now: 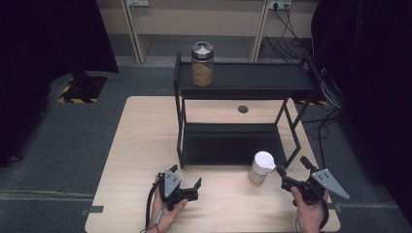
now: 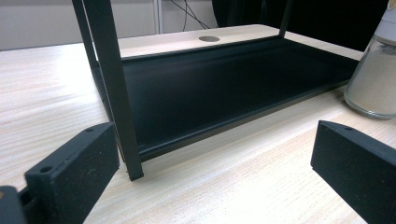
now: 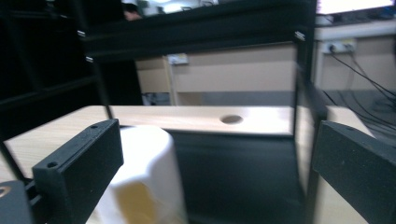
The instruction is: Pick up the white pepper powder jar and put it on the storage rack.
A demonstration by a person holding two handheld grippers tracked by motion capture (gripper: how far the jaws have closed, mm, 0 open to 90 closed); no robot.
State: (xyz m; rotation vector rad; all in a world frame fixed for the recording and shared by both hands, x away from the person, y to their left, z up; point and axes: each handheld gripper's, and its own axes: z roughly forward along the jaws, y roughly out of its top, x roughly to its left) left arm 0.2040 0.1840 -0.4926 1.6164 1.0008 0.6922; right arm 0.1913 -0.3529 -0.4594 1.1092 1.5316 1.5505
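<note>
A black two-shelf rack [image 1: 243, 77] stands on the wooden table [image 1: 141, 136]. On its top shelf sits a glass jar with a silver lid [image 1: 202, 64], filled with tan powder. A second jar with a white cap [image 1: 261, 167] stands on the table before the rack's lower shelf [image 1: 231, 143]. My right gripper [image 1: 292, 165] is open just right of it; in the right gripper view the white-capped jar [image 3: 144, 177] is close by the left jaw, with the right gripper [image 3: 215, 163] not pressing on it. My left gripper [image 1: 186, 174] is open and empty near the rack's front left leg [image 2: 116, 88].
The left gripper [image 2: 215, 163] faces the lower shelf [image 2: 224, 84], with the white-capped jar [image 2: 373, 79] off to the right. A round cable hole [image 1: 243, 109] lies in the table behind the rack. Bare tabletop spreads left of the rack. Cables [image 1: 286, 34] hang at the back right.
</note>
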